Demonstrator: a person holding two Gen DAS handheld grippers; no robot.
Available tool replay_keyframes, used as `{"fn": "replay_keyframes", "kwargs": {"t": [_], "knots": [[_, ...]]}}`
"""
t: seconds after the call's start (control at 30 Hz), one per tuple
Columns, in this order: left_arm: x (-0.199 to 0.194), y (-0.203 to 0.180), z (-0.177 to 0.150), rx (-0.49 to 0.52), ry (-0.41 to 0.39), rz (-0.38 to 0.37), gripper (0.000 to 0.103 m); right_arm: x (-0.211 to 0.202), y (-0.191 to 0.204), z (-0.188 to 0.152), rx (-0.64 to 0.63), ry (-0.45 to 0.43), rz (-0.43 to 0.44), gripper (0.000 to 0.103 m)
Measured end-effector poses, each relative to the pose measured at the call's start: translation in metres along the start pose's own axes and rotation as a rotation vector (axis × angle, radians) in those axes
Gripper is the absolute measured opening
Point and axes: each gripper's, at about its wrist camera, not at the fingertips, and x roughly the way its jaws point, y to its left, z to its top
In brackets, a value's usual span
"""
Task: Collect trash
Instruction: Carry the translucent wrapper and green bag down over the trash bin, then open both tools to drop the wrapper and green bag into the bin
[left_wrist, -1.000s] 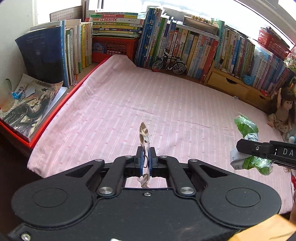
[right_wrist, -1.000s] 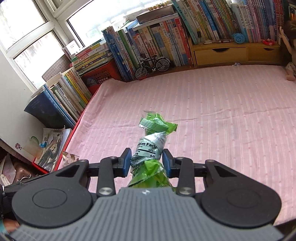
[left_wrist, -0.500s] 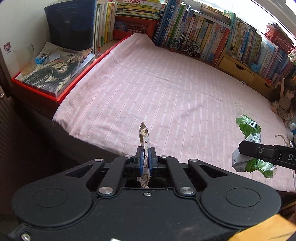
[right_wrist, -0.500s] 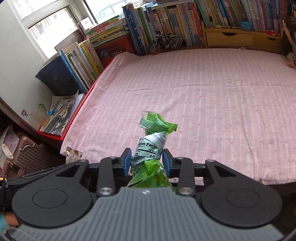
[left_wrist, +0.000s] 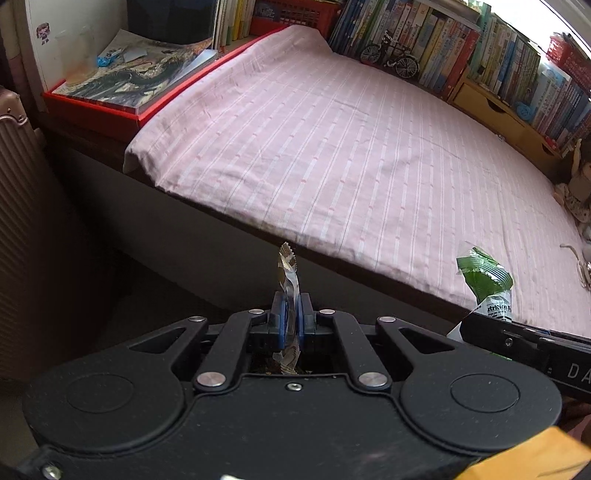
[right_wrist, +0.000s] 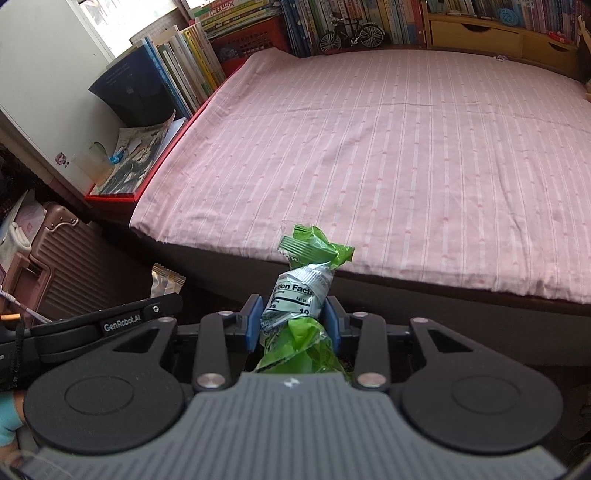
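Observation:
My left gripper (left_wrist: 290, 317) is shut on a thin silver-brown snack wrapper (left_wrist: 288, 269) that sticks up edge-on between its blue pads. My right gripper (right_wrist: 293, 319) is shut on a crumpled green and white snack bag (right_wrist: 306, 280) with a nutrition label. In the left wrist view the green bag (left_wrist: 485, 278) shows at the right, held by the right gripper's finger. In the right wrist view the silver-brown wrapper (right_wrist: 166, 282) shows at the left above the left gripper's black arm. Both grippers hang past the near edge of the bed (right_wrist: 388, 147), over dark floor.
The bed with a pink striped sheet (left_wrist: 351, 140) fills the middle. Rows of books (right_wrist: 177, 74) and a toy bicycle (right_wrist: 351, 35) line its far side. A red tray with magazines (left_wrist: 129, 85) lies at the bed's left corner. A ribbed pink suitcase (right_wrist: 62, 258) stands at the left.
Both grippers have pulled back from over the bed to beyond its near edge and sunk lower, each still holding its wrapper. The bed's dark side and the suitcase have come into view.

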Motion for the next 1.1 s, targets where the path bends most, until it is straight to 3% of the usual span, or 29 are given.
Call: {"fn": "replay_keyframes", "kwargs": {"t": [0.57, 1.1], "knots": [[0.066, 0.035, -0.046, 0.062, 0.191, -0.006, 0.007, 0.053, 0.008, -0.06, 0.057, 0.111, -0.061, 0.041], [0.145, 0.052, -0.071, 0.096, 0.305, 0.005, 0.009, 0.127, -0.005, -0.095, 0.145, 0.205, -0.119, 0.041]]}}
